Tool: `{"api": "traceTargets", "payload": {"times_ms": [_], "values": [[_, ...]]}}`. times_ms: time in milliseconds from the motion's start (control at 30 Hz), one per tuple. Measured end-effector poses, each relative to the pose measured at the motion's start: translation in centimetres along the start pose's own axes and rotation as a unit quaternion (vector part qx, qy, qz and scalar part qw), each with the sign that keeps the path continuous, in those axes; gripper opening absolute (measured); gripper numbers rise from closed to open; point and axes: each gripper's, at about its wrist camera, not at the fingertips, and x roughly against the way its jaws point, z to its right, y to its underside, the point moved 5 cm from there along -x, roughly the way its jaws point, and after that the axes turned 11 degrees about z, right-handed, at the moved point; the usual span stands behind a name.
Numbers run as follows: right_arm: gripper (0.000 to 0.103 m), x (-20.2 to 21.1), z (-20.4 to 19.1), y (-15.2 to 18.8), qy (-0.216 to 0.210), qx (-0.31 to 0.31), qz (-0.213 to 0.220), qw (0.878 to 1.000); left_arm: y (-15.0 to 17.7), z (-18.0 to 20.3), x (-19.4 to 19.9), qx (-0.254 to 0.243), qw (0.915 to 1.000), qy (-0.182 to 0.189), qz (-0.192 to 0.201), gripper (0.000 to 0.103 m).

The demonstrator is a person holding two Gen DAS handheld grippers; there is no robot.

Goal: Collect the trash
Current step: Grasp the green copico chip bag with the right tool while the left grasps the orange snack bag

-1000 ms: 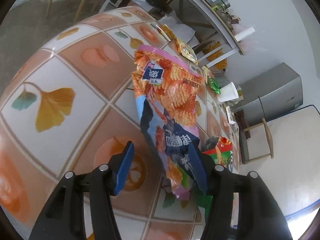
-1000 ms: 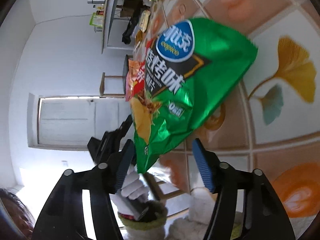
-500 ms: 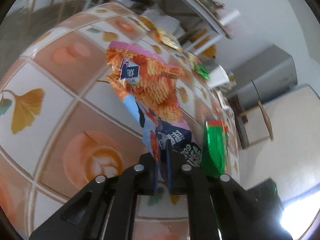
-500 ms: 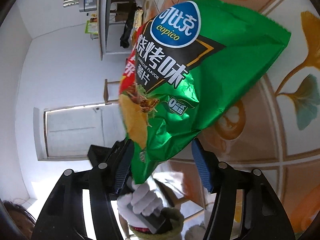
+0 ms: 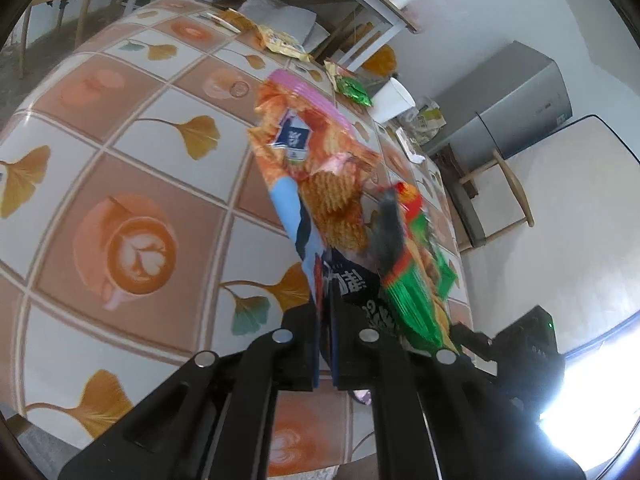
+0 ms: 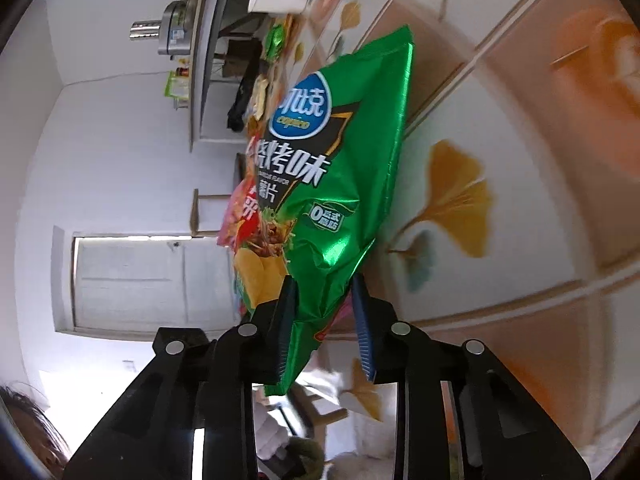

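White walls, a grey fridge (image 5: 520, 96) and a cluttered shelf frame a counter (image 5: 132, 160) under a glossy oilcloth printed with ginkgo leaves and latte cups.

Both hands are busy at the near edge of that counter, each with a crisp packet. The left tongs (image 5: 325, 344) are squeezed together on the bottom seam of the orange-and-blue crisp bag (image 5: 320, 184), which stands up off the cloth, crumpled and slack. The right tongs (image 6: 325, 324) have just been closing on the lower corner of the green foil crisp bag (image 6: 340, 184); the corner sits between the pads, one pad against it, but whether the other has pinched yet I cannot tell. That bag is shiny, creased, flat-sided, and hangs lifted above the cloth.

I would judge this the pick-up step, with two pieces taken at once. Next comes carrying both to wherever the rubbish goes, though no bin is in sight. Thin film like this slips and flutters, so the right grip wants to be firm before any swing.

More remains toward the far edge: a yellow wrapper (image 5: 280, 42), a small green wrapper (image 5: 354, 88) and a white paper cup (image 5: 394, 100).
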Motion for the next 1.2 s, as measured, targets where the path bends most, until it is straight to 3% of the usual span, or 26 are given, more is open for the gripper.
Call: {"api": "traceTargets", "payload": {"times_ms": [200, 467, 900, 1200], "values": [[0.027, 1.3, 0.9, 1.0, 0.037, 0.033, -0.028, 0.998, -1.1, -0.7, 1.1, -0.003, 0.9996, -0.015, 0.024, 0.003], [0.055, 2.3, 1.2, -0.5, 0.020, 0.008, 0.010, 1.000, -1.1, 0.1, 0.3, -0.013, 0.9997, -0.015, 0.015, 0.003], [0.056, 0.8, 0.7, -2.1, 0.032, 0.009, 0.040, 0.999, -1.2, 1.4, -0.9, -0.027, 0.9996, -0.006, 0.009, 0.003], [0.056, 0.4, 0.2, -1.7, 0.030, 0.030, 0.031, 0.999, -0.4, 2.9, -2.3, -0.047, 0.9988, 0.007, -0.010, 0.003]]}}
